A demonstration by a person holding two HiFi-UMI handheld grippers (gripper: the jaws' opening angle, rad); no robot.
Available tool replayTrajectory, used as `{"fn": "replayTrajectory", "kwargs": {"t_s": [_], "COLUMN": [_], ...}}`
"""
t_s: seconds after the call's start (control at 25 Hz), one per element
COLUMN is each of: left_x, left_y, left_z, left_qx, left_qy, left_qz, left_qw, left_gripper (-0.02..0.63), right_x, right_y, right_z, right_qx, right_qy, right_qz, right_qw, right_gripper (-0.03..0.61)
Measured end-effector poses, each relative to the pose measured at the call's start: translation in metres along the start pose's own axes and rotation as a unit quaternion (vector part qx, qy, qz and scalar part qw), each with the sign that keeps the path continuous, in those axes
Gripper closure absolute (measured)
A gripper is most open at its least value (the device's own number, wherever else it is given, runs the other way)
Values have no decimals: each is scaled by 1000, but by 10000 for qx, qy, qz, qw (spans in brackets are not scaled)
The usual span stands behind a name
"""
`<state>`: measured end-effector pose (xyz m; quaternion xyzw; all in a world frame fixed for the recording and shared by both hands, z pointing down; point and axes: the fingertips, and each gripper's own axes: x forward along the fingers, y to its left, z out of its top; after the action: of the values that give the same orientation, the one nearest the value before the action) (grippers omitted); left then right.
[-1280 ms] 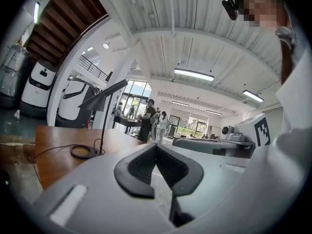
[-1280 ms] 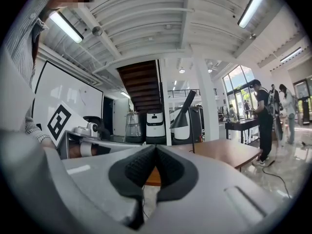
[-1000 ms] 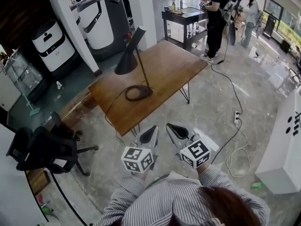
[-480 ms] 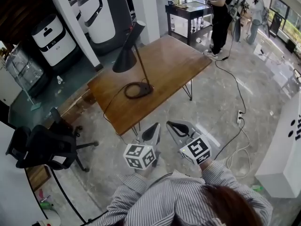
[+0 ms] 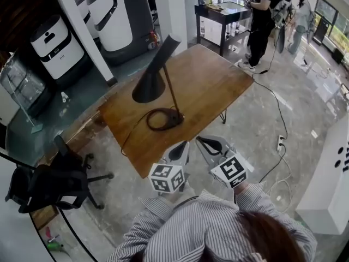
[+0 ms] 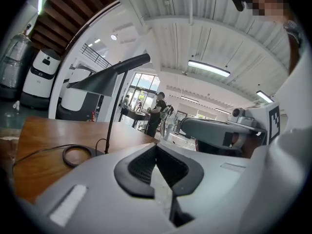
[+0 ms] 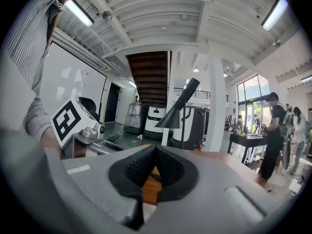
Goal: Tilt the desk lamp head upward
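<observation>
A black desk lamp stands on the wooden table [image 5: 218, 86]. Its ring base [image 5: 163, 119] lies near the table's front edge, and its thin stem rises to a cone head [image 5: 150, 83] that slopes down to the left. The lamp head [image 6: 105, 82] is also seen in the left gripper view, and the lamp head [image 7: 181, 106] in the right gripper view. My left gripper [image 5: 178, 150] and right gripper [image 5: 207, 144] hang side by side just short of the table's front edge. Both are shut and hold nothing. Neither touches the lamp.
A black office chair [image 5: 49, 182] stands at the left. White machines [image 5: 52, 42] and a pillar [image 5: 174, 10] line the back. People stand by a dark cart [image 5: 223, 15] at the back right. A cable and power strip [image 5: 281, 143] lie on the floor at right.
Both grippers have moved forward toward the table's front edge. The table and lamp now sit closer and larger in the head view. The jaws stay shut.
</observation>
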<state>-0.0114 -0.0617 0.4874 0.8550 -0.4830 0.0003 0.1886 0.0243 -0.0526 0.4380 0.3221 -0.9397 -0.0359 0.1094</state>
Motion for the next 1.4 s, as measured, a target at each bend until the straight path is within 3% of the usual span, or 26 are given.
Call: {"fn": "replayTrajectory", "kwargs": {"t_s": [0.32, 0.44, 0.76, 1.16, 1.4], "left_x": [62, 82, 129, 152, 158], "left_y": [63, 89, 144, 160, 166], "left_z": [32, 35, 34, 45, 46], "left_qx": [227, 257, 131, 57, 9], "left_qy": [100, 160, 221, 47, 19], "left_qz": [-164, 76, 669, 882, 918], "left_qw": [9996, 9995, 9974, 9961, 9958], "left_gripper": [607, 547, 516, 494, 527], "right_x": [74, 92, 117, 138, 137], "right_y": [-57, -68, -103, -116, -122], "right_z": [16, 19, 33, 64, 91], "right_qx": [7, -55, -496, -1879, -2831], "right_qy": [7, 87, 47, 310, 482], "right_qz": [-330, -294, -181, 133, -44], "right_qw": [9995, 9995, 9986, 9816, 9579], "right_gripper": [577, 575, 575, 575, 560]}}
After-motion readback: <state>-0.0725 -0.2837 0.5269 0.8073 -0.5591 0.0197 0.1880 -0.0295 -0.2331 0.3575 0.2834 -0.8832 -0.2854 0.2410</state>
